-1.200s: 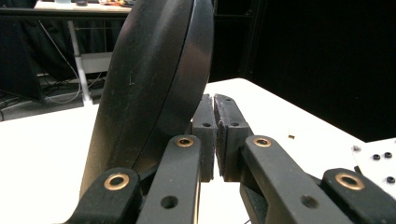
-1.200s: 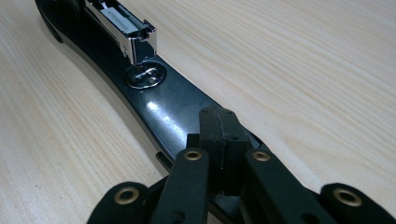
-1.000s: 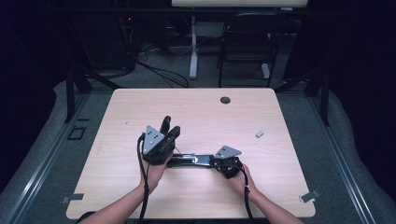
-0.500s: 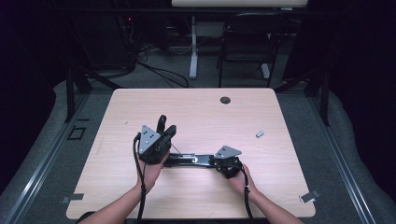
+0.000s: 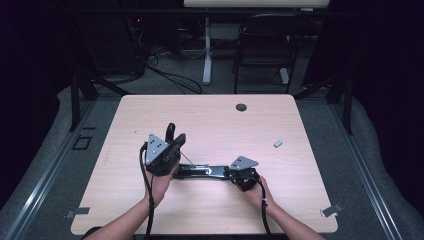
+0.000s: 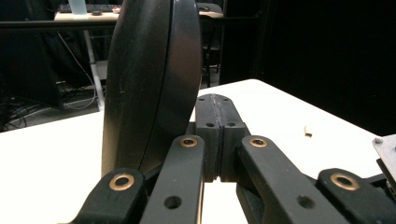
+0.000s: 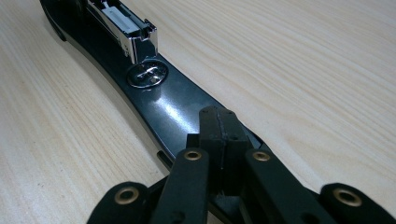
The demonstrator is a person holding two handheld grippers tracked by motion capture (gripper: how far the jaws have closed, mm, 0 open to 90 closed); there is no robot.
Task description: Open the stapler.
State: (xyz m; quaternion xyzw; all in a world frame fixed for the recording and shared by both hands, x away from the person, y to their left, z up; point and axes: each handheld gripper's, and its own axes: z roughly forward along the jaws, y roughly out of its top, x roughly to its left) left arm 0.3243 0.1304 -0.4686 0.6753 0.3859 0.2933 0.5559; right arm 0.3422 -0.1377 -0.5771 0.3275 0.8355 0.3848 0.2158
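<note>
Stapler [image 5: 205,171] lies opened flat mid-tabletop [image 5: 300,130]; right hand-held gripper [image 7: 219,126], jaws together, pins its base while left hand-held gripper [image 6: 217,121], jaws together, lifts the cover [image 6: 149,79]. Steady pressure advised.

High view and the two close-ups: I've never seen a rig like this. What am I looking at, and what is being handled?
There is no robot here. A person sits at a wooden table and holds a hand-held grasping tool in each hand. The high view looks down from above. Each close-up comes from a camera riding on one tool, looking along its black jaws.

A black stapler lies opened out on the table. Its cover stands up beside the left tool, whose jaws are shut with nothing between them. The right tool, also shut, has its tips over the end of the stapler's base. A small grey piece lies apart to the right.
</note>
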